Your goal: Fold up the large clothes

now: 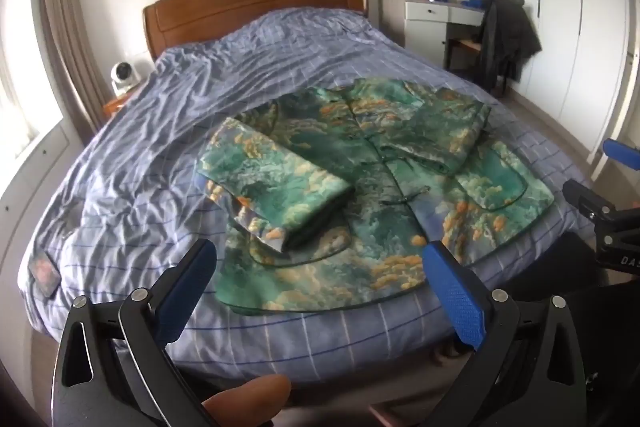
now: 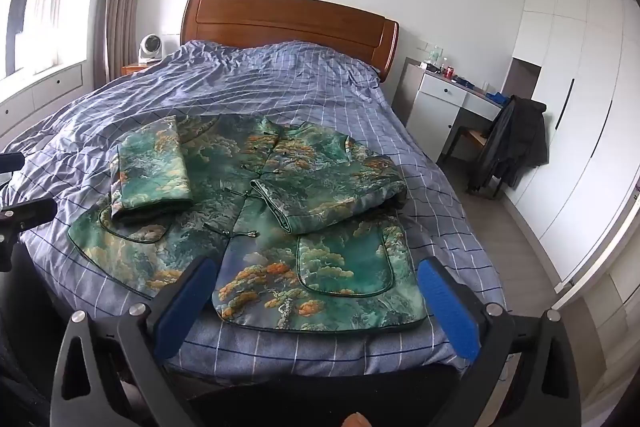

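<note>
jacket (image 2: 280, 211): we see it flat on bed (image 2: 280, 91), front up, near the foot edge so we can reach.
sleeves (image 2: 154, 171): both folded inward, narrowing the body.
left gripper (image 1: 320, 267): jaws wide, empty, over the hem.
right gripper (image 2: 318, 281): jaws wide, empty, over the hem; bottom fold looks next.

A bed (image 2: 340, 351) with a wooden headboard (image 2: 288, 23) carries everything, covered by a rumpled blue-grey checked duvet (image 2: 240, 87). Directly on the duvet, near the foot end, lies a green jacket (image 2: 256, 259) printed with orange clouds, front up, both sleeves folded in across its body.
</note>
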`<state>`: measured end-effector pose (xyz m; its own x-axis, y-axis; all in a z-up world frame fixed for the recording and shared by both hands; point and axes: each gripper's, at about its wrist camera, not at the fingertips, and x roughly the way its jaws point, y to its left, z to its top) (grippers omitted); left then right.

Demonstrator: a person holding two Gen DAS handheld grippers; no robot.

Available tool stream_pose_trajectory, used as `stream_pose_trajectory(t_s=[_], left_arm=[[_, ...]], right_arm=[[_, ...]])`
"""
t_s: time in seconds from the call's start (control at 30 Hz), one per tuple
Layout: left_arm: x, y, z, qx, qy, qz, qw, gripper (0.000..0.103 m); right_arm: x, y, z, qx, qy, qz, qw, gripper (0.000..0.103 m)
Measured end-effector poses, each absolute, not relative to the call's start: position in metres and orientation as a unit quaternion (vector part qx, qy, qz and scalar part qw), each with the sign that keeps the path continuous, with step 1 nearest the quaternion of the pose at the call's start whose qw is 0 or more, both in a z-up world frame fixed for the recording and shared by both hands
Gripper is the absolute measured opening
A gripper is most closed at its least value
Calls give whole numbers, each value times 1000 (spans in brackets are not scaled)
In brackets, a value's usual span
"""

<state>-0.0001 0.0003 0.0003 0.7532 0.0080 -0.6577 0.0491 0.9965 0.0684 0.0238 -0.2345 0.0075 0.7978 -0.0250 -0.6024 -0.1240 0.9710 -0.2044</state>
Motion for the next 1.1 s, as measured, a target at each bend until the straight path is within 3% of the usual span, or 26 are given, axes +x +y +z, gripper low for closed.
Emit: stream_pose_trajectory(t_s=[1.1], left_arm=[[8,2,-4,46,373,-7,927,103]], right_arm=[[23,-233,8,-103,308,18,946,103]])
